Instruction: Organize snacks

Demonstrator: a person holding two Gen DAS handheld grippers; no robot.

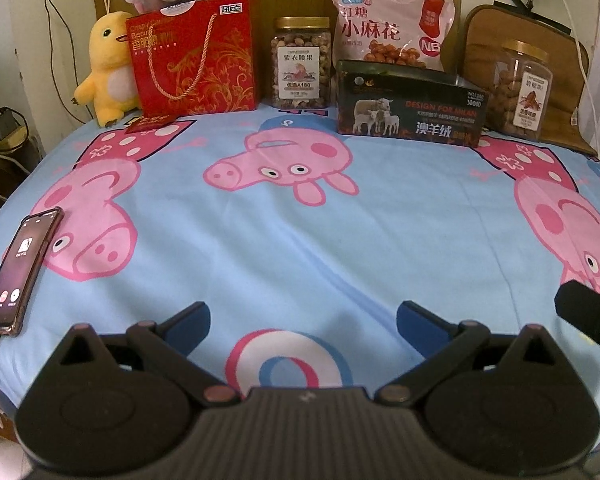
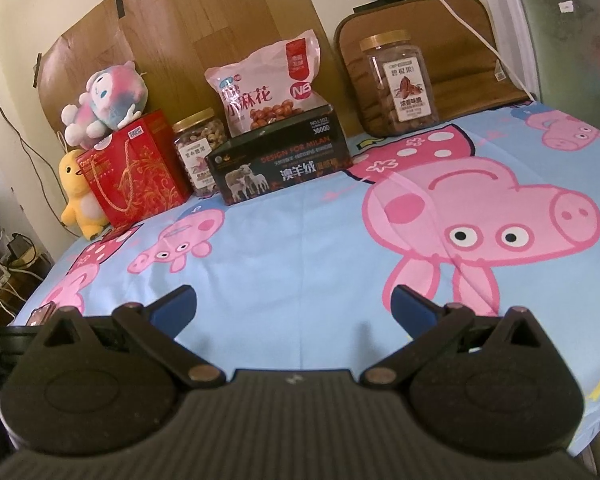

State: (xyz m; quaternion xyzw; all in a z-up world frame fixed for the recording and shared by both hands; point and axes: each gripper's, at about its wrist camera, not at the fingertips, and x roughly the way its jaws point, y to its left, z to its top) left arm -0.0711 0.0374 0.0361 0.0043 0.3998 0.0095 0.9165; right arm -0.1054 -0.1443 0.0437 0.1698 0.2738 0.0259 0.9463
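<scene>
Snacks stand in a row at the far edge of the bed. A red biscuit gift bag (image 1: 194, 60) (image 2: 138, 172) is at the left. Beside it is a jar of nuts (image 1: 302, 64) (image 2: 200, 150). A pink snack bag (image 1: 392, 26) (image 2: 272, 84) leans behind a dark open box (image 1: 412, 110) (image 2: 280, 160). A second nut jar (image 1: 522, 90) (image 2: 400, 82) stands at the right. My left gripper (image 1: 302, 318) is open and empty, low over the sheet. My right gripper (image 2: 294, 304) is open and empty, also near the front.
A phone (image 1: 22, 270) with a cable lies on the blue cartoon-pig bedsheet (image 1: 300, 240) at the front left. A yellow plush (image 1: 102, 68) and a pink-blue plush (image 2: 106, 100) sit by the gift bag. A brown cushion (image 2: 420, 28) leans at the back right. Cables hang left.
</scene>
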